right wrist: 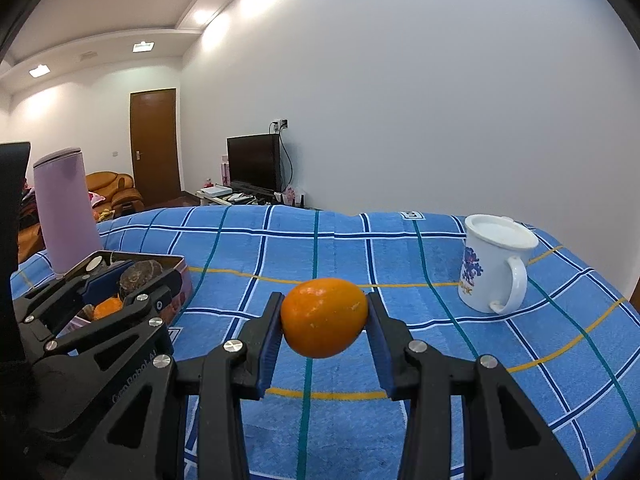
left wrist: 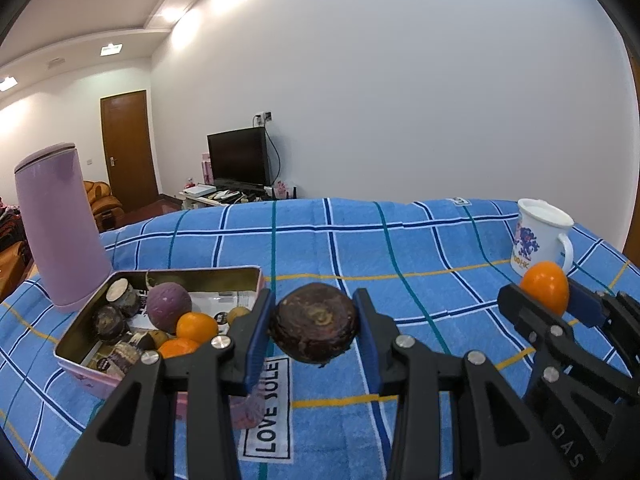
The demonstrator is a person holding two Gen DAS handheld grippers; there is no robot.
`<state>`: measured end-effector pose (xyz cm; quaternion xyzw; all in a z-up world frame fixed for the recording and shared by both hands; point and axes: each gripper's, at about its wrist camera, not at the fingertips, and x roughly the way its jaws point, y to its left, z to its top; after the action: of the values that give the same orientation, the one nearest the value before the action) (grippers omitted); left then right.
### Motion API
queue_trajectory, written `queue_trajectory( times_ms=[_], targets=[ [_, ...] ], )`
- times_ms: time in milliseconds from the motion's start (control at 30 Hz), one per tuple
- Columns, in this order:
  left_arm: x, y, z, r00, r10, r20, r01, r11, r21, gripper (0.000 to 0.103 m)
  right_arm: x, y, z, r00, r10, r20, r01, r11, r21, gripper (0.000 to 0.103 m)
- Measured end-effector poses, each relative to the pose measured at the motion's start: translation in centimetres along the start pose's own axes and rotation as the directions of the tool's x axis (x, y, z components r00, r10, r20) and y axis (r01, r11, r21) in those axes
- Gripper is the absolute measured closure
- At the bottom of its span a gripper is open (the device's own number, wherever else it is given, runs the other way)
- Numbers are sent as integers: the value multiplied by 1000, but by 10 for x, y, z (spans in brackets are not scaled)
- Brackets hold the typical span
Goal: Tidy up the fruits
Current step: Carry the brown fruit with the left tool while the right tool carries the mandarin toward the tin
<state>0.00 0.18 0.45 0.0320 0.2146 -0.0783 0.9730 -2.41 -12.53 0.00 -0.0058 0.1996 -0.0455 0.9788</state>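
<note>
The left hand-held gripper (left wrist: 314, 330) is gripping a dark brown-purple fruit (left wrist: 314, 324), its two blue pads (left wrist: 256, 340) pressing the fruit's left and right sides and holding it clear of the blue plaid cloth (left wrist: 360, 248) covering the desk. At about nine o'clock from this fruit, just beside the left finger, a pink tin (left wrist: 76, 360) is sitting on the cloth. Inside it are lying a round purple fruit (left wrist: 168, 306), two oranges (left wrist: 196, 326), several dark fruits (left wrist: 110, 320) and some smaller brownish ones; which of them are touching is hard to tell. A tall lilac canister (left wrist: 60, 232) is standing upright at about ten o'clock from the tin, just beside its far corner.

The right hand-held gripper (right wrist: 324, 322) is clamping an orange (right wrist: 324, 318) between its blue pads, lifting it above the cloth. In the left wrist view this orange (left wrist: 545, 287) is showing at about three o'clock from the dark fruit, well apart from it. A white mug (right wrist: 496, 264) with a blue-and-purple print is standing upright at about two o'clock from the held orange, its handle turned toward the right. A "LOVE SOLE" label (left wrist: 268, 412) is lying on the cloth at six o'clock, below the dark fruit.
</note>
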Motion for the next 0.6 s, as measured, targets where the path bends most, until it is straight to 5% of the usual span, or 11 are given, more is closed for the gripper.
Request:
queue_trajectory(
  times_ms=[600],
  targets=[
    [-21, 51, 7, 999, 35, 12, -35, 999, -36, 61, -6, 41, 2, 995, 94, -40, -93, 996, 12, 60]
  ],
)
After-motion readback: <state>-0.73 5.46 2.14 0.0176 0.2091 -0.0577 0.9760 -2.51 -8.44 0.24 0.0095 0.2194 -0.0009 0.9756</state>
